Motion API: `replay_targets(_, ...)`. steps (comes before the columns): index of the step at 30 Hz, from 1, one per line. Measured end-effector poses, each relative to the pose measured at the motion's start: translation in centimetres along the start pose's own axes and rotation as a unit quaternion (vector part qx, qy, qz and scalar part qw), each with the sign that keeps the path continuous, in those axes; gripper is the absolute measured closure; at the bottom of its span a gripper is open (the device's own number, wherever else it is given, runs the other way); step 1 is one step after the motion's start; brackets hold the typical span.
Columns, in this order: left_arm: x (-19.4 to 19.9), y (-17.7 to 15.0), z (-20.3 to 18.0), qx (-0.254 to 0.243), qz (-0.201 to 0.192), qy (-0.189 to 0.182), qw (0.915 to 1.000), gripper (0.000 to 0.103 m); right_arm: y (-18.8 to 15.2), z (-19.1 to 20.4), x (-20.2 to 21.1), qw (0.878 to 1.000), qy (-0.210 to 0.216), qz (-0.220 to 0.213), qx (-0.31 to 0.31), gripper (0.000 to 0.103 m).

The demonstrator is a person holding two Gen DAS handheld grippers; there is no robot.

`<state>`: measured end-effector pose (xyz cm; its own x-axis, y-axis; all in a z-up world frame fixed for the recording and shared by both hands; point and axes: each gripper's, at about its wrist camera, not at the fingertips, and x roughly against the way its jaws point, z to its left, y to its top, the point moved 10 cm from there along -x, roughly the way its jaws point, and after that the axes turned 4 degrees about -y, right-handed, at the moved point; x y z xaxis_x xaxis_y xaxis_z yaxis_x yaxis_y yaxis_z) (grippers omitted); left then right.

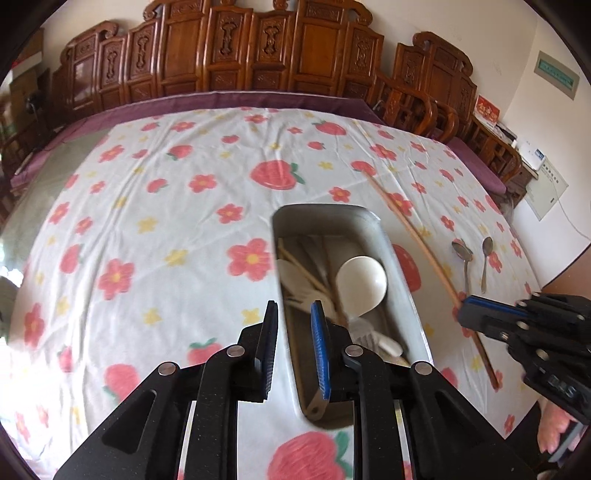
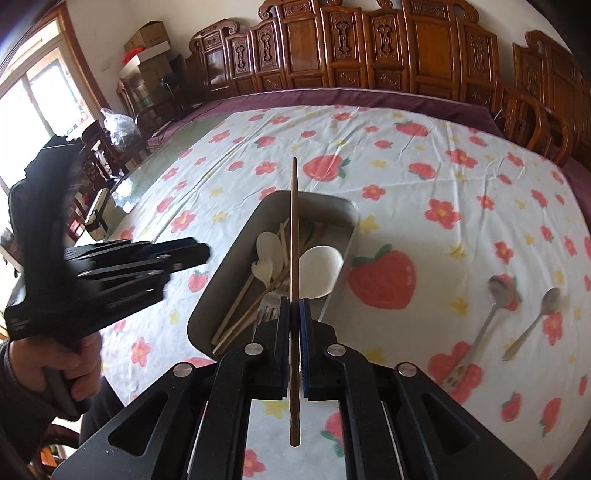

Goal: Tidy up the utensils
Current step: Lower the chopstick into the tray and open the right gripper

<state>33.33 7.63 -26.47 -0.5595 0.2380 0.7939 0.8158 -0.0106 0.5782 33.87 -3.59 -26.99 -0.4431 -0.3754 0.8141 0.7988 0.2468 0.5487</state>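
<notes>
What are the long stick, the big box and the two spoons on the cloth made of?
The chopstick held in the right gripper looks like wood: brown and matte. The tray seems metal, with a dull grey sheen. The two spoons look like shiny steel, since they glint.

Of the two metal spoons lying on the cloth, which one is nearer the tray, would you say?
The left spoon, lying partly on a strawberry print, is nearer the tray; the other spoon lies farther right.

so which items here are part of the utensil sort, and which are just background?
Job:
metal tray with utensils
chopstick in the right gripper
two metal spoons on the cloth
left gripper, holding nothing

Background:
carved wooden chairs
cardboard boxes
plastic bag
</notes>
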Motion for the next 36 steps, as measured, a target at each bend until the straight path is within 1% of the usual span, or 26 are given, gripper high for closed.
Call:
replay_targets(9,2.9,-0.6,1.6,-0.013,-0.021,0.023,0.9994,0.085,-0.3,1.6,-3.2,1.0,0.016,0.018,-0.016,0.097)
replay_targets(15,4.1,-0.7,2.0,-0.003,-0.031,0.023,0.9993,0.085,-0.4,2.0,-4.5,1.0,0.011,0.023,-0.014,0.097)
replay_targets(20,4.5,-0.6,2.0,-0.007,-0.036,0.026,0.999,0.085,-0.3,1.9,-4.7,1.0,0.007,0.023,-0.011,0.097)
replay_targets(22,4.5,-0.6,2.0,-0.007,-0.036,0.026,0.999,0.085,-0.2,1.8,-4.7,1.0,0.007,0.017,-0.011,0.097)
replay_targets(25,4.6,-0.7,1.7,-0.008,-0.036,0.025,0.999,0.084,-0.4,1.8,-4.6,1.0,0.012,0.02,-0.008,0.096)
replay_targets(28,4.8,-0.6,1.3,-0.013,-0.039,0.026,0.9988,0.077,-0.7,1.6,-4.3,1.0,0.014,0.021,-0.008,0.096)
replay_targets(30,4.8,-0.5,0.8,-0.015,-0.039,0.024,0.9988,0.077,-0.7,1.4,-3.7,1.0,0.016,0.015,-0.01,0.096)
replay_targets(36,5.2,-0.3,-1.0,-0.026,-0.043,0.018,0.9985,0.077,-0.9,-0.2,0.1,1.0,0.008,-0.012,-0.006,0.096)
